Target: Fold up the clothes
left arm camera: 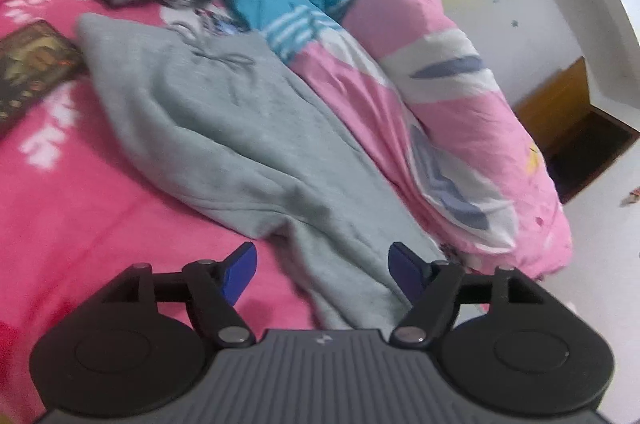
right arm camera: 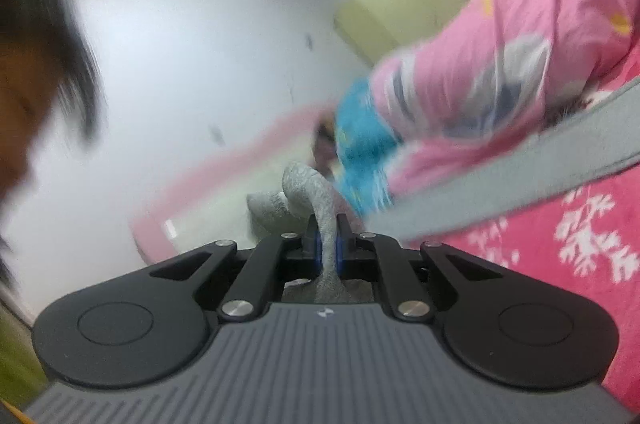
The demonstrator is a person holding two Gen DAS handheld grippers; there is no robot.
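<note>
Two claws, left claw (left arm camera: 322, 270) spread, right claw (right arm camera: 327, 244) pinching grey garment (right arm camera: 320, 200).

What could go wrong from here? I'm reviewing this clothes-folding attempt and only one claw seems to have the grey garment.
The right claw pinches just a narrow bunch of the grey garment; a pull may slip it free or bunch the fabric.

The left claw is open, touching nothing, so the fabric may drag across the pink sheet unevenly.

The garment lies against the pink quilt and touches the book; either could be disturbed.
</note>
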